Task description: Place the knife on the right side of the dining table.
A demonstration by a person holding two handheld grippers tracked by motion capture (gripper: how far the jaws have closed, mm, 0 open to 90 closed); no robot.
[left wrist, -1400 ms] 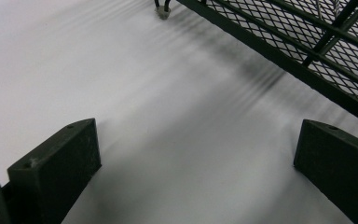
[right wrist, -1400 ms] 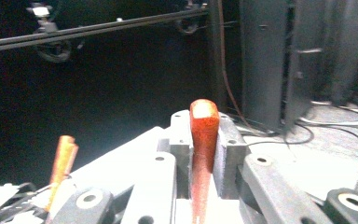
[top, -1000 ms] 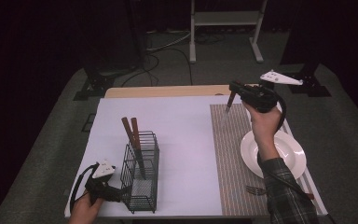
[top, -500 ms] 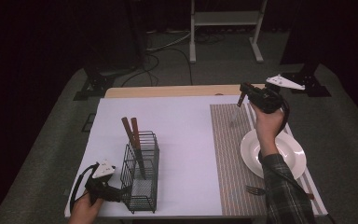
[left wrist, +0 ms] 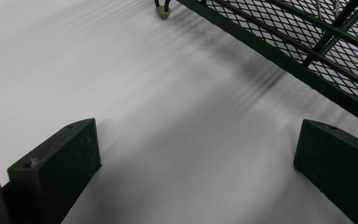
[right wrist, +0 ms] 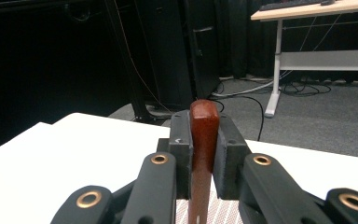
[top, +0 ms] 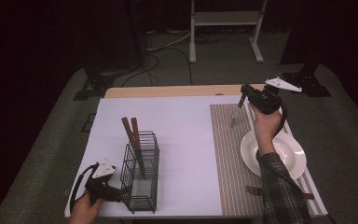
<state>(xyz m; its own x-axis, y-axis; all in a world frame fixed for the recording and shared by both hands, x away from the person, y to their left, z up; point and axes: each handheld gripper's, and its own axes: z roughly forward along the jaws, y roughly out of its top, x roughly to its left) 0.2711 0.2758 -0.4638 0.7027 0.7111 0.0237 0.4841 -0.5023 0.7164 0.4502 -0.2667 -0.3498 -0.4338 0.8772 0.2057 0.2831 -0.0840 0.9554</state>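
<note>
Wood-handled utensil (right wrist: 203, 140), clamped in the right gripper's (top: 247, 97) jaws, has sunk toward the striped mat (top: 228, 154) beside the plate (top: 289, 156): place-setting nears. Left gripper (top: 121, 191), jaws wide, steadies the rack (top: 142, 170).

The lower end of the red-brown wooden-handled utensil (right wrist: 203, 140) is cut off by the right gripper view's bottom edge. The black wire-mesh basket (left wrist: 307, 42) runs past the left gripper view's edge.

We can read no text, label, brand, number or sign anywhere in these views. We find the surfaces that face us plain and unmarked, or too small and dark to make out.
</note>
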